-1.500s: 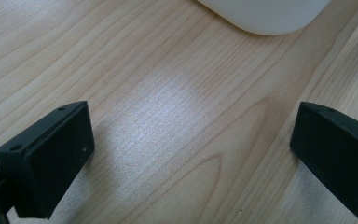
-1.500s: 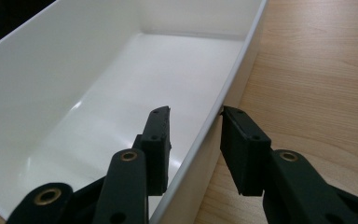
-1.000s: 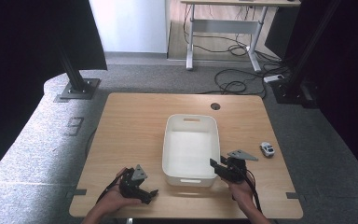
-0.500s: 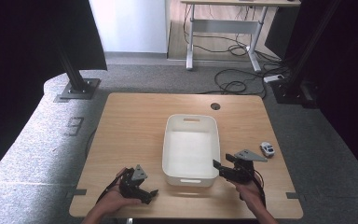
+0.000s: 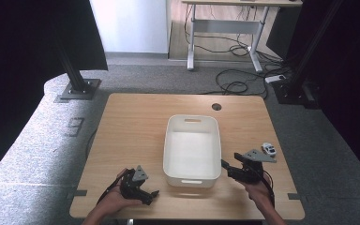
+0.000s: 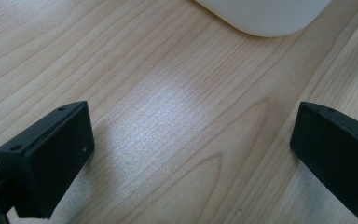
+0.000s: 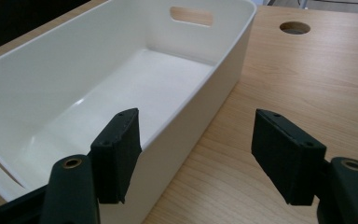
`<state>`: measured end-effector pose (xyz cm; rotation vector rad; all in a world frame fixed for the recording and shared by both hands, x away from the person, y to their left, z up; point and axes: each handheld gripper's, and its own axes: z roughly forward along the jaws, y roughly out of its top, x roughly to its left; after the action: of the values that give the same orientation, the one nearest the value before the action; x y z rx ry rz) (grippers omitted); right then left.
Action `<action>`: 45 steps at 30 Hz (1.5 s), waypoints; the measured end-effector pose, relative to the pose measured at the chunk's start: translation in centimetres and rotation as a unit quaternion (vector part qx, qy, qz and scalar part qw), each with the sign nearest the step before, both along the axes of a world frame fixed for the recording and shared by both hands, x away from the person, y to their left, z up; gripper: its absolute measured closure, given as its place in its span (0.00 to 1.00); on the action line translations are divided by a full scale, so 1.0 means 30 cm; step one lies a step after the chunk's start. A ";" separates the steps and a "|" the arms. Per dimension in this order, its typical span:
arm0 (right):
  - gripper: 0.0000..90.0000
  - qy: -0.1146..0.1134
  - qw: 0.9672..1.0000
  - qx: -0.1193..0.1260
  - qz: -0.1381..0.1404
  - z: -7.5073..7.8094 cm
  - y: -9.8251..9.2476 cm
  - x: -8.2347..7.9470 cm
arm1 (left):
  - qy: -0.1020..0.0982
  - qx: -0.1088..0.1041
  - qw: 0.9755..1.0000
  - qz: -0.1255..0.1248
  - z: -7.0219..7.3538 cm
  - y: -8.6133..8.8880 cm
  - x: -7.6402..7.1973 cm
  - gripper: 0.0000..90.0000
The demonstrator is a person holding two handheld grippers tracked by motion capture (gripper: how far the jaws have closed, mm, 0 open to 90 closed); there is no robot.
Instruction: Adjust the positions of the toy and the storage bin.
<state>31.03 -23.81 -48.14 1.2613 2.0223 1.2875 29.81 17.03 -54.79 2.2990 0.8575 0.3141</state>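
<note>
An empty white plastic bin (image 5: 168, 150) with handle slots stands in the middle of the wooden table (image 5: 131, 126). My right gripper (image 5: 225, 166) hovers just off the bin's right wall near its front corner, pointing at it. Its jaws have just been opening. In the right gripper view the gripper (image 7: 196, 149) is open: the bin's wall (image 7: 200, 107) runs between the jaws, and neither pad touches it. My left gripper (image 5: 146, 194) rests low near the table's front left, open (image 6: 191, 154) over bare wood, with the bin's corner (image 6: 265, 18) ahead of it.
A small white toy car (image 5: 268, 149) lies on the table to the right of the bin, behind the right gripper. A round cable hole (image 5: 216, 107) is in the tabletop behind the bin. The table's front edge is close to both hands.
My right gripper has drawn back to the right, off the bin's right wall, and its jaws stand wider. The left gripper and the bin have stayed put.
</note>
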 end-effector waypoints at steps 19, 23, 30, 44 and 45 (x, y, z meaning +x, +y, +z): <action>0.36 0.016 0.999 -0.031 -0.021 -0.028 -0.062 0.024 | 0.000 0.000 1.000 0.000 0.000 0.000 0.000 0.00; 0.39 0.017 0.999 -0.031 -0.024 -0.029 -0.072 0.028 | 0.000 0.000 1.000 0.000 0.000 0.000 0.000 0.00; 0.39 0.019 0.999 -0.032 -0.030 -0.031 -0.083 0.036 | 0.000 0.000 1.000 0.000 0.000 0.000 0.000 0.00; 0.38 0.031 0.998 -0.045 -0.041 -0.051 -0.117 0.055 | 0.000 0.000 1.000 0.000 0.000 0.000 0.000 0.00; 0.38 0.031 0.998 -0.047 -0.042 -0.052 -0.118 0.056 | 0.000 0.000 1.000 0.000 0.000 0.000 0.000 0.00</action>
<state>32.71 -27.35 -49.69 1.3414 2.0240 1.1142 29.81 17.04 -54.80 2.2986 0.8568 0.3140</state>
